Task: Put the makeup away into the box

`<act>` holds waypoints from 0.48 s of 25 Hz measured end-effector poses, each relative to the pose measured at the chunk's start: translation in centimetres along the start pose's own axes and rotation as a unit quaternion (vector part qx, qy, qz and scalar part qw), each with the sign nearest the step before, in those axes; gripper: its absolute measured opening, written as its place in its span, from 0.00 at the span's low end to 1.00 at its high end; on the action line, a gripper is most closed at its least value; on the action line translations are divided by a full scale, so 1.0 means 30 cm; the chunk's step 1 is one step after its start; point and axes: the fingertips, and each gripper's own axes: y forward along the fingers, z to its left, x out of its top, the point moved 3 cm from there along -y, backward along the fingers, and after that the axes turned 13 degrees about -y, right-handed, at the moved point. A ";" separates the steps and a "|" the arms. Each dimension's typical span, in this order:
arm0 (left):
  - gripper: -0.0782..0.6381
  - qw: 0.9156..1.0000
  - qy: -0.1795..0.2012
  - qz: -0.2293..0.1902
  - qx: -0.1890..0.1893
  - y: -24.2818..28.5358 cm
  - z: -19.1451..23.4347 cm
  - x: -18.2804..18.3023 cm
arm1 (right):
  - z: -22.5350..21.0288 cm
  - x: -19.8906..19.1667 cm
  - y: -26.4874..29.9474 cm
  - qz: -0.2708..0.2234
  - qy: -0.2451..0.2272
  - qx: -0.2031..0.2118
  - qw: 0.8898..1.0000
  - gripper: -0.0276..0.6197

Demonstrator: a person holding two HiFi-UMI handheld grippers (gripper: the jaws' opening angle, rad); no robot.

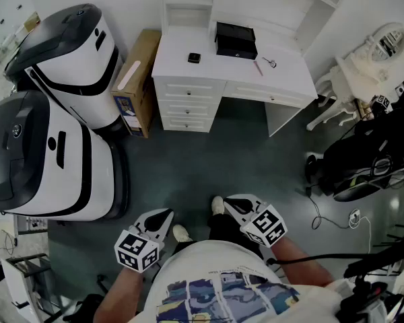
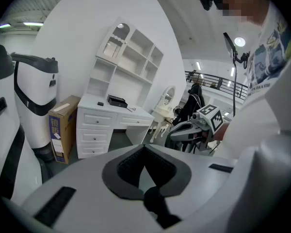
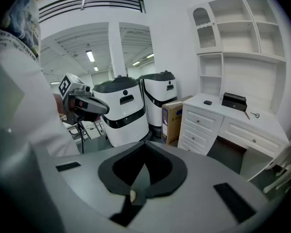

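Note:
A white desk stands across the floor at the top of the head view. On it sit a black box, a small black compact, a thin pink stick and a small metal item. My left gripper and right gripper are held close to the person's body, far from the desk. Both are shut and hold nothing. The left gripper view shows the desk, the box and the right gripper. In the right gripper view the box and the left gripper appear.
Two large white-and-black machines fill the left side. A cardboard carton leans between them and the desk. A white ornate chair, dark bags and floor cables are on the right.

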 end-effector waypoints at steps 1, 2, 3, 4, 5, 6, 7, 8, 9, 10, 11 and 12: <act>0.13 1.000 0.002 0.002 -0.003 0.006 -0.004 -0.002 | 0.000 -0.010 -0.007 0.002 0.002 -0.001 1.000 0.08; 0.13 1.000 0.004 0.003 -0.005 0.014 -0.008 -0.001 | -0.002 -0.019 -0.015 0.004 0.003 -0.002 1.000 0.08; 0.13 1.000 0.005 0.004 -0.006 0.024 -0.012 0.004 | -0.008 -0.026 -0.021 0.004 0.005 -0.003 1.000 0.08; 0.13 1.000 0.007 0.005 -0.007 0.038 -0.018 0.015 | -0.020 -0.028 -0.026 0.004 0.006 -0.005 1.000 0.08; 0.13 1.000 0.008 0.005 -0.008 0.056 -0.028 0.031 | -0.037 -0.028 -0.032 0.004 0.006 -0.006 1.000 0.08; 0.13 1.000 0.009 0.003 -0.009 0.075 -0.043 0.053 | -0.058 -0.026 -0.038 0.003 0.005 -0.006 1.000 0.08; 0.13 1.000 0.011 0.000 -0.011 0.096 -0.062 0.077 | -0.081 -0.022 -0.043 0.002 0.004 -0.006 1.000 0.08; 0.13 1.000 0.015 -0.003 -0.015 0.118 -0.081 0.101 | -0.105 -0.019 -0.044 0.000 0.002 -0.006 1.000 0.08; 0.13 1.000 0.020 -0.004 -0.019 0.140 -0.097 0.124 | -0.129 -0.016 -0.042 -0.001 0.000 -0.005 1.000 0.08; 0.13 0.999 0.025 -0.003 -0.021 0.161 -0.107 0.143 | -0.151 -0.015 -0.035 -0.003 -0.001 -0.004 1.000 0.08; 0.13 0.999 0.028 -0.001 -0.022 0.180 -0.112 0.158 | -0.172 -0.013 -0.027 -0.006 -0.001 -0.002 1.000 0.08; 0.13 0.999 0.030 0.002 -0.020 0.197 -0.114 0.171 | -0.193 -0.010 -0.020 -0.008 -0.001 0.000 1.000 0.08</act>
